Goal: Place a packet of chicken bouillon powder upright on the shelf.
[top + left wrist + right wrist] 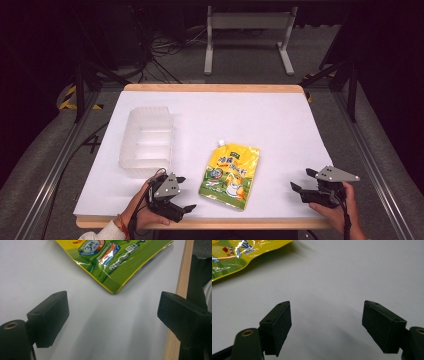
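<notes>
Left tool [184, 193] just beside pouch [231, 169]

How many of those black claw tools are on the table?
2. The left gripper is at the near edge beside the yellow pouch; the right gripper is near the table's right corner. Both are hand-held and open.

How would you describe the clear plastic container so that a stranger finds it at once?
On the white table, look at its left half. The container stands there, beyond the left gripper. Unlike the flat yellow-green pouch beside it, it is see-through, walled and empty.
</notes>
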{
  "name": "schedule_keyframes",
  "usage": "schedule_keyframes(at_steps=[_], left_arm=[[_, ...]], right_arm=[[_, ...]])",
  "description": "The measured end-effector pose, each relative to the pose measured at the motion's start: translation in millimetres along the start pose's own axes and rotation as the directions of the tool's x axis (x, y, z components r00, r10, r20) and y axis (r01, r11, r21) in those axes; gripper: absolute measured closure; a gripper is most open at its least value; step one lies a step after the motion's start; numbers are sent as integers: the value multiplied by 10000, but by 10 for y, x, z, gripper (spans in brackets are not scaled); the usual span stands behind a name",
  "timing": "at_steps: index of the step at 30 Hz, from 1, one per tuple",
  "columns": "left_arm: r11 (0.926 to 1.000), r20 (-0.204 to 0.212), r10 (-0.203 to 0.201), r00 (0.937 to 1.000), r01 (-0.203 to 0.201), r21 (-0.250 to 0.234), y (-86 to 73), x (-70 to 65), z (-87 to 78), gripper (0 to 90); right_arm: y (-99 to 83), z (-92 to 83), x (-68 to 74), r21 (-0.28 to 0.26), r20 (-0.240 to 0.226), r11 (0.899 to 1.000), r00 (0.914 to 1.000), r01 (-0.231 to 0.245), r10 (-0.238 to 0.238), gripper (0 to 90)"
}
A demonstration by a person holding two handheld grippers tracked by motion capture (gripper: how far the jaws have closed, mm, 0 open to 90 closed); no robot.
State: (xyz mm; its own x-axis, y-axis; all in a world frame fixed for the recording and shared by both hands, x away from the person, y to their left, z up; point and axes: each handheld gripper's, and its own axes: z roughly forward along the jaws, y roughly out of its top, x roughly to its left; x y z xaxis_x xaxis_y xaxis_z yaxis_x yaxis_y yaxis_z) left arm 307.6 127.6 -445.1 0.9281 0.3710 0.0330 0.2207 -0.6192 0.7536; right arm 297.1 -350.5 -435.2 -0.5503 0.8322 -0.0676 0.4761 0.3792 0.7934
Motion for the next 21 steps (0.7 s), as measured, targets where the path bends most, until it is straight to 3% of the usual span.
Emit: schedule_keyframes(at_steps=[5, 12, 21], left_arm=[[9998, -62, -130, 9999, 129, -150, -16, 4, -24, 109], [9996, 19, -241, 9997, 242, -167, -27, -5, -28, 109], [9998, -66, -197, 9998, 197, 65, -47, -46, -7, 114]], right_arm=[[33, 25, 41, 37, -181, 9999, 9998, 131, -130, 240], [102, 130, 85, 70, -784, 9999, 9969, 92, -86, 237], [256, 369, 175, 409, -2007, 9990, 9794, -160, 239, 216]])
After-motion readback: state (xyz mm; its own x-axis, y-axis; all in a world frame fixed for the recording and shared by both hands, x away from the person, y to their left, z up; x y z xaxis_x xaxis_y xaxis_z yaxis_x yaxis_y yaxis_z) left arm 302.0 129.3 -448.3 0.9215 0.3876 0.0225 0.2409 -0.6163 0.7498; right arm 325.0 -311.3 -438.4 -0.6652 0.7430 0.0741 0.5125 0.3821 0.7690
